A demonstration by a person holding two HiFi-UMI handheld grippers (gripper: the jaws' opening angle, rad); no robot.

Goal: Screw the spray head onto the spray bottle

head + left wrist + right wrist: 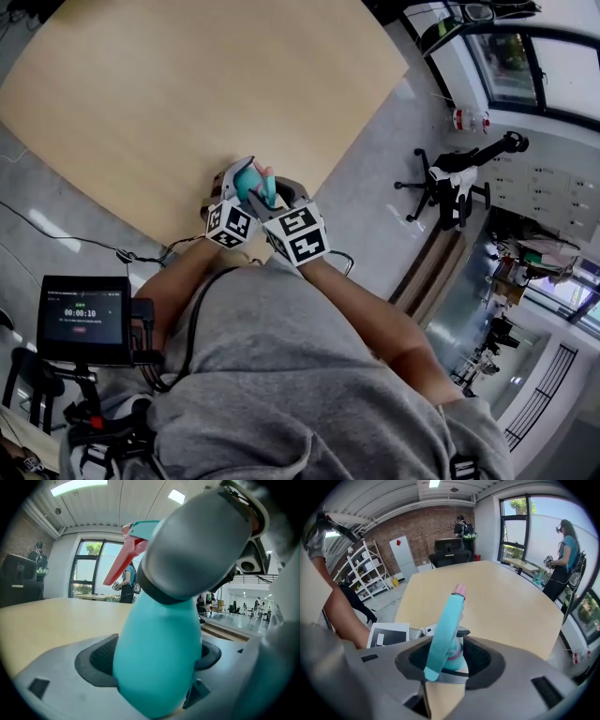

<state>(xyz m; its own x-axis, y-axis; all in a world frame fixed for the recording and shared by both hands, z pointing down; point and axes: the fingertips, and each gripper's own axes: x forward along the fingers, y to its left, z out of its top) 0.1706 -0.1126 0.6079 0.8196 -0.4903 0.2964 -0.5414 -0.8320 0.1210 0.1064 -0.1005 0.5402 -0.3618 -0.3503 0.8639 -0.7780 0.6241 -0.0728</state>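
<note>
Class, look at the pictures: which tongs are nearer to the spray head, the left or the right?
Right. The spray head stands between the jaws of the right tongs. The left tongs clamp the body of the spray bottle, below the head.

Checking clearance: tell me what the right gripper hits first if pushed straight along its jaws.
The spray head, already between its jaws; past it, probably the table, though depth is unclear.
</note>
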